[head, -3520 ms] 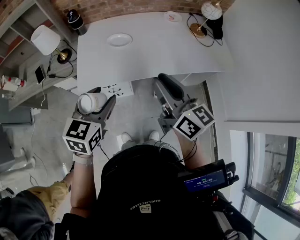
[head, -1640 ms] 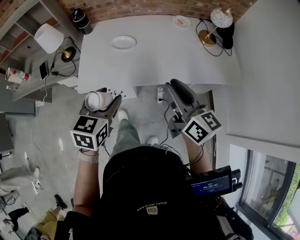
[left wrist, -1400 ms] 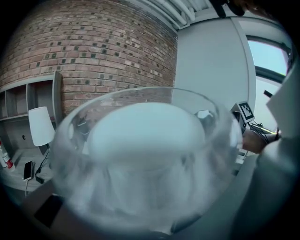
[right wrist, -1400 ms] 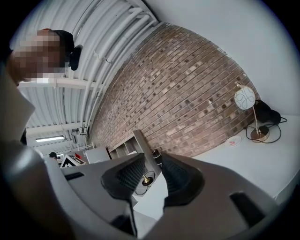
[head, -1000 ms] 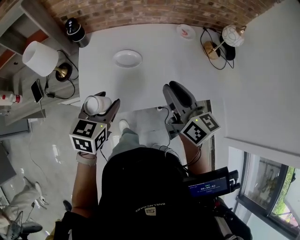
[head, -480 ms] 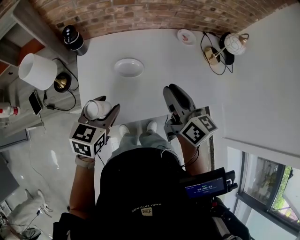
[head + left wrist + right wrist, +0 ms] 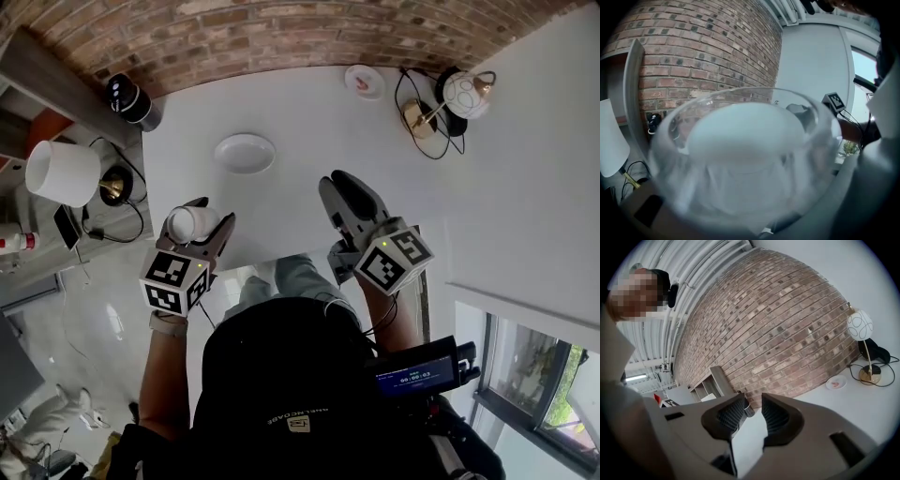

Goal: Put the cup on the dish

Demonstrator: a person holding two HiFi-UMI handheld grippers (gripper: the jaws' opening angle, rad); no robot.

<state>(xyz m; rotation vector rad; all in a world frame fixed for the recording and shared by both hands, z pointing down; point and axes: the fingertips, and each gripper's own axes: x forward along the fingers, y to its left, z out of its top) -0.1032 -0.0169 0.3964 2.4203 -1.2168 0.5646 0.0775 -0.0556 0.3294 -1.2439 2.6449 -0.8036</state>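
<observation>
White and smeared, the cup (image 7: 740, 154) filled nearly all of my left tool's view, its base cut off at the bottom edge. My left tool (image 7: 202, 217) was clamped on its sides, holding it above the near left corner of the surface (image 7: 309, 122). It seemed to stand upright, long axis vertical and mouth up, though the blur made that hard to confirm. The dish (image 7: 245, 153) lay flat farther along the surface toward the brick wall, well apart from the cup. My right tool (image 7: 752, 414) had its jaws a narrow gap apart, nothing between them.
</observation>
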